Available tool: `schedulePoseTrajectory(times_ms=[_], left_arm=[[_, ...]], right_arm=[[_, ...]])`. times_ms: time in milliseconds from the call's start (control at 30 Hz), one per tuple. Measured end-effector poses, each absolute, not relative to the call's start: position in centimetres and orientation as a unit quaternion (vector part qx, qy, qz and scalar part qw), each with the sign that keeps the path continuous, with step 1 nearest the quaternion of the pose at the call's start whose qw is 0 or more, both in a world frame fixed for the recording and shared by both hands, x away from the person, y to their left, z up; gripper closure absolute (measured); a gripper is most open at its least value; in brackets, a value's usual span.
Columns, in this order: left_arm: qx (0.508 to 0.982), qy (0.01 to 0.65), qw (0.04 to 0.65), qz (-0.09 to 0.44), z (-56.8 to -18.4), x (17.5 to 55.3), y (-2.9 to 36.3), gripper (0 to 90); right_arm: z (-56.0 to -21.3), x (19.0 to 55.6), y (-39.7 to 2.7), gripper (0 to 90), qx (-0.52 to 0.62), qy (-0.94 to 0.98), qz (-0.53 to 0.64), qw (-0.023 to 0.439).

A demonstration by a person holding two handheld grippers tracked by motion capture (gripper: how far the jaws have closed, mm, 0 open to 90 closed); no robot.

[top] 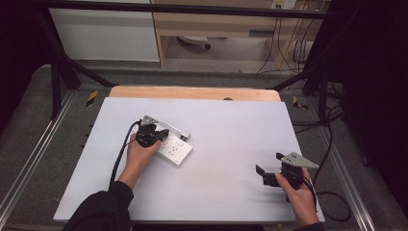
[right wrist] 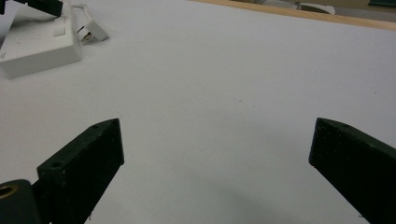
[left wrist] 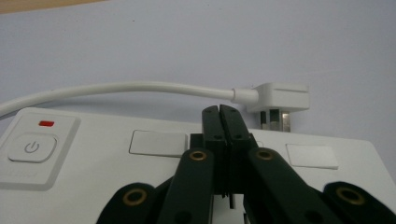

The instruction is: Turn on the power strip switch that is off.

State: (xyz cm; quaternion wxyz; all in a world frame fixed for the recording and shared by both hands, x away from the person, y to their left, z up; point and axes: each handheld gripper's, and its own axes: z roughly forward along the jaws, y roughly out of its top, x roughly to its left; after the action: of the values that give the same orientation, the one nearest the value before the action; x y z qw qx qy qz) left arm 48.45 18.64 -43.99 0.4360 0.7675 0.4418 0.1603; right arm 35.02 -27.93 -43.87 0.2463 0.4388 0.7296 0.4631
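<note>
Left gripper (left wrist: 219, 112): fingers pressed flat together, nothing between them; tips sit over the top face of the power strip, pointing toward the plug.
Left hand (top: 139, 156): holds the gripper (top: 153, 134) over the near-left end of the strip, seen from the high view.
Power strip (top: 174, 148): white, flat on the table, left of centre, lying at an angle. In the left gripper view (left wrist: 93, 154), a round power button with a small red mark above it sits at the left end; covered socket faces run along the top.
Plug (left wrist: 280, 100): white, lying on the table just beyond the far edge of the strip, prongs facing the strip, not inserted.
Cord (left wrist: 126, 88): white, curves from the plug leftward along the strip's far side.
Right gripper (right wrist: 217, 158): fingers spread wide, empty, over bare table; well apart from the strip, near the right front corner (top: 272, 174).
Table (top: 226, 125): pale grey-blue sheet, wooden edge at the far side.
</note>
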Motion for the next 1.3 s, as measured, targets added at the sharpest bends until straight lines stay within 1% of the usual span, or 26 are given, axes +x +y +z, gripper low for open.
schedulePoseTrajectory(times_ms=[700, 1300], left_arm=[[0.77, 0.435, 0.434, 0.168, -44.17, 48.4, 18.58, 90.0], [0.763, 0.432, 0.451, 0.168, -43.79, 48.27, 18.58, 90.0]], right_arm=[[-43.88, 35.04, -27.97, 3.6, 0.439, 0.729, 0.463, 0.247], [-43.88, 35.04, -27.96, 3.5, 0.438, 0.73, 0.463, 0.248]])
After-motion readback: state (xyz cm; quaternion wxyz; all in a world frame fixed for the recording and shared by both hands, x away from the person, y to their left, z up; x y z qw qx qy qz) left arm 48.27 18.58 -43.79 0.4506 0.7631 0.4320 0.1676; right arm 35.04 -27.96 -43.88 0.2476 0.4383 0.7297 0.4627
